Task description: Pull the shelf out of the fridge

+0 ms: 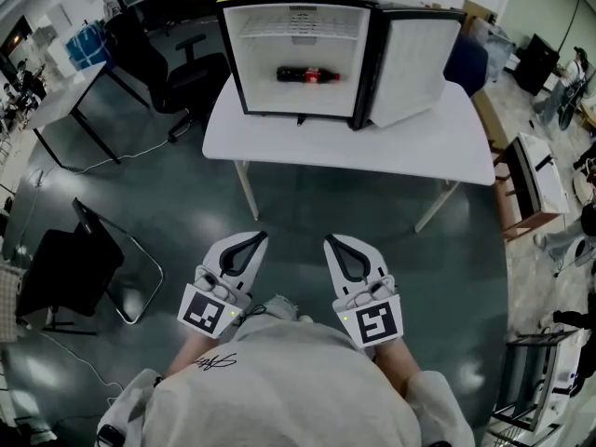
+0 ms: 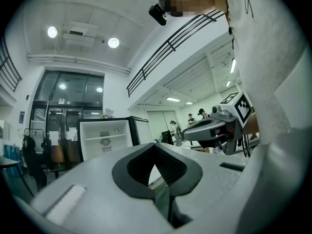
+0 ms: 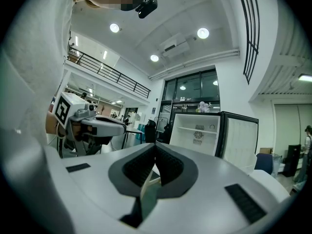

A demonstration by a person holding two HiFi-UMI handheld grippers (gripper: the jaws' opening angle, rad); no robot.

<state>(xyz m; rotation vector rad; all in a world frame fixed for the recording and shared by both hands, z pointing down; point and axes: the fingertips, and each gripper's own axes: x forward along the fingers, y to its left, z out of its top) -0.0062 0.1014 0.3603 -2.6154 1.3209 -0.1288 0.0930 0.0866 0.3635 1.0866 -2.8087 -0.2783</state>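
A small black fridge (image 1: 298, 59) stands on a white table (image 1: 345, 147) far ahead of me, its door (image 1: 410, 63) swung open to the right. Inside, a cola bottle (image 1: 307, 74) lies on the white shelf (image 1: 270, 84). Both grippers are held close to the person's body, well short of the table. My left gripper (image 1: 260, 238) is shut with nothing in it, and so is my right gripper (image 1: 331, 241). The left gripper view shows its closed tips (image 2: 155, 147) with the fridge (image 2: 105, 138) small in the distance. The right gripper view shows the same (image 3: 156, 147), with the fridge (image 3: 200, 133) beyond.
A black office chair (image 1: 182, 63) stands left of the table, and a black folding chair (image 1: 84, 259) sits on the dark floor at my left. A desk (image 1: 56, 96) is at far left. Boxes and racks (image 1: 535, 184) line the right side. People stand far off.
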